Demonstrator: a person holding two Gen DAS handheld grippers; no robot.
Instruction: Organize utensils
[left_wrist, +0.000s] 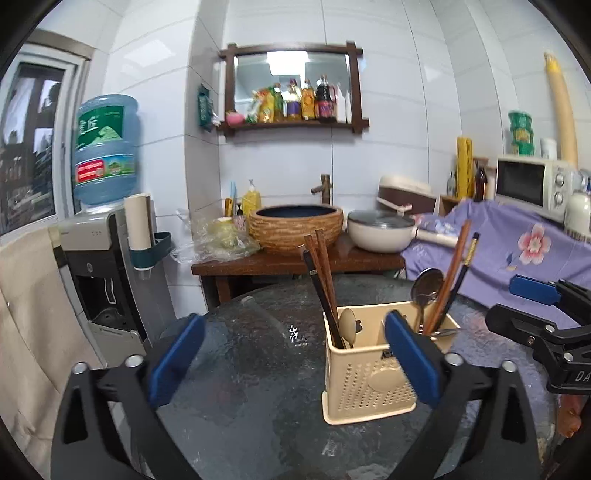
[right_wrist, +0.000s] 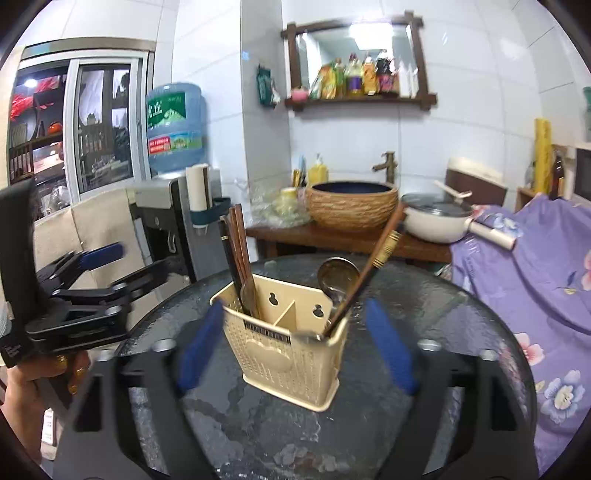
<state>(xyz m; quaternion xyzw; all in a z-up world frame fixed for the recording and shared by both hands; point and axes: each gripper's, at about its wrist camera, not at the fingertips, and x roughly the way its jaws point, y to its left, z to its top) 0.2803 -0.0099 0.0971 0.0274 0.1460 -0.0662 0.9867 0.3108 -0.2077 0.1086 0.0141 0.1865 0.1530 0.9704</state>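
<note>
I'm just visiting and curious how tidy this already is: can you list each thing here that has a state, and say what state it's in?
Left gripper: open, holding nothing.
Right gripper: open, holding nothing.
Utensil holder: upright on the round table.
Chopsticks: standing in the holder, leaning.
Metal spoon: standing in the holder, bowl up.
Pot: lid on.
Faucet: no water running.

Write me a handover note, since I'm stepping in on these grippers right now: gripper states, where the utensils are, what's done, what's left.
Left gripper: open, empty.
Right gripper: open, empty, utensil holder between its fingers untouched.
Holder stands upright on the dark round table.
Left compartment: dark chopsticks, a spoon.
Right compartment: metal spoon, two chopsticks.
Done: all visible utensils are in the holder.
Left: apparently nothing loose on the table.
</note>
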